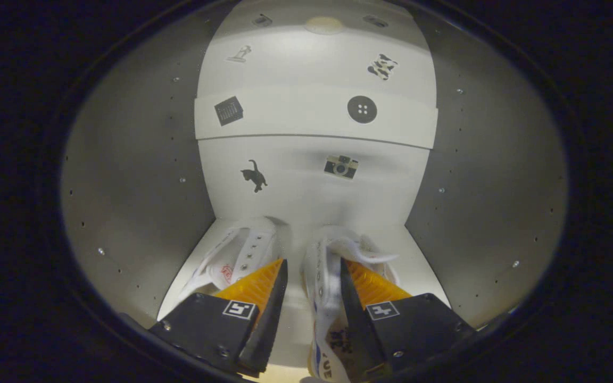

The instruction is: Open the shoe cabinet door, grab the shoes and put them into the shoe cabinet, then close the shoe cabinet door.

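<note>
White panels surround you: your gripper (313,276) is inside the shoe cabinet (136,175), looking at its back wall and a shelf (314,119) fixed across it higher up.

On the left, the grey side wall stands close, dotted with small peg holes. Near its foot lies the left shoe (242,255), white with a row of eyelets, resting on the cabinet floor with its toe toward the back. Your left finger sits just beside it, over its near end, and I cannot tell whether they touch.

Between the fingers there is a gap, and the right shoe (323,287) runs up through it, its side lying against your right finger. The fingers look parted and loose rather than clamped; only one seems to meet the shoe, so you appear to have let go.

Farther right is the other grey wall, well apart from both shoes.

Both shoes look placed on the bottom level; the door remains to close. The risk is in backing out: the right shoe's loose lace or tongue (362,255) drapes around your right finger and could snag, dragging the shoe forward toward the opening where the door would then catch it.
</note>
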`<state>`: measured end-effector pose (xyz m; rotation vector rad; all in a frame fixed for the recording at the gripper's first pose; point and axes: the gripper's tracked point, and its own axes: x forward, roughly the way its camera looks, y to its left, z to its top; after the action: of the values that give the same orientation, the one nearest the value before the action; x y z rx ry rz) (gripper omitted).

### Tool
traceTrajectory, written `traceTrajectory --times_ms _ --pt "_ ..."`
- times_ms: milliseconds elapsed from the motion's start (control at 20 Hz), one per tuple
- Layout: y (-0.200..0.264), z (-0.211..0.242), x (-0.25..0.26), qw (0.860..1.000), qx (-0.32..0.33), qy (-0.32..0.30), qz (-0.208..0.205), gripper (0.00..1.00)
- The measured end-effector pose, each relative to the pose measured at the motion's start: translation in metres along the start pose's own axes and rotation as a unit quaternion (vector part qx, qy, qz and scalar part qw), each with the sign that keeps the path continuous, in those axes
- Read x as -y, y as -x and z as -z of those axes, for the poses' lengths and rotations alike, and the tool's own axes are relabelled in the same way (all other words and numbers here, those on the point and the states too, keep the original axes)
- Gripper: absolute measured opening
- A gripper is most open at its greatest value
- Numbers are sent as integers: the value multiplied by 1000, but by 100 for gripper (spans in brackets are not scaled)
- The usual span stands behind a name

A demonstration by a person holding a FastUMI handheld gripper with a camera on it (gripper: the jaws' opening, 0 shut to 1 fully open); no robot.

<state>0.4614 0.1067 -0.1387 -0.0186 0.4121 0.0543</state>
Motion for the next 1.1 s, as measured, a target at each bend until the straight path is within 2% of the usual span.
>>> traceTrajectory --times_ms 100,250,300,400,750,1100 --pt "10 0 0 1000 6 -1 0 67" --pt "27 -4 3 1000 25 4 3 69" --pt "32 -4 3 1000 28 1 2 78" --pt "43 -2 1 1000 29 -7 -4 83" --pt "93 0 4 998 55 -10 -1 83" --pt "184 3 -3 995 102 -8 -17 83"
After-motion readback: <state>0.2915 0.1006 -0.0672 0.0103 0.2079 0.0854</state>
